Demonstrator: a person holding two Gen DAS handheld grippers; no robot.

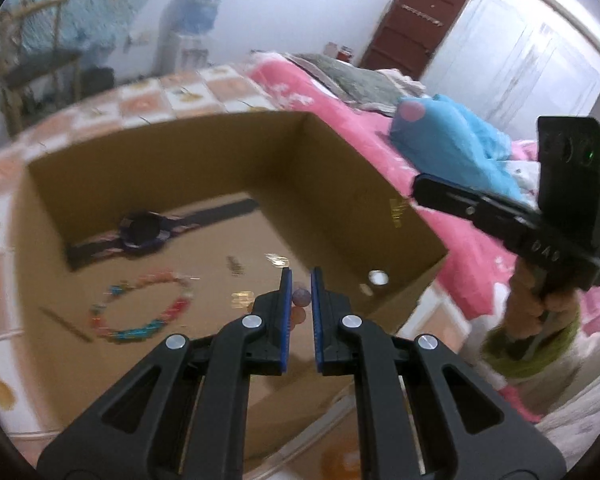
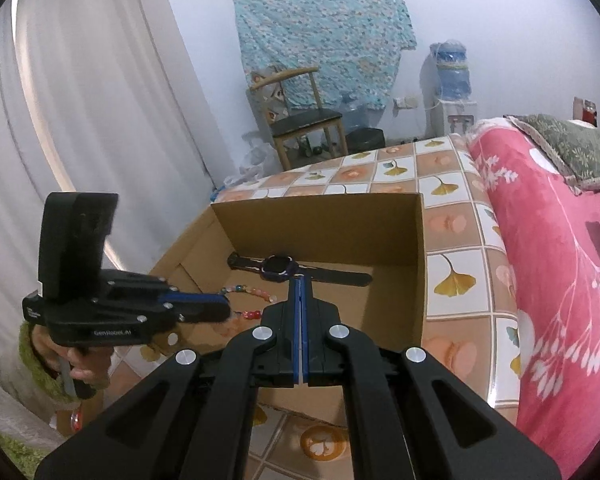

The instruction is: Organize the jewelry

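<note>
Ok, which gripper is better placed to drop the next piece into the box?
Left. The left gripper hangs over the cardboard box and seems to pinch a small round piece, blurry. The right gripper is shut with nothing in it.

1. Left gripper (image 1: 301, 280) near, over an open cardboard box (image 1: 340, 152); jaws narrowly apart, clamped on a small pinkish bead piece (image 1: 301, 297), blurred.
2. Inside the box, far left: dark watch (image 1: 144, 229), strap laid flat along the far wall.
3. Nearer, left of the jaws: multicoloured beaded bracelet (image 1: 142, 307) flat on the box floor, apart from the watch.
4. Right: right gripper (image 1: 500, 216) in a hand (image 1: 556, 304) with green cuff, above a pink bedspread (image 1: 380, 128).
5. Far right: blue pillow (image 1: 452, 140).
</note>
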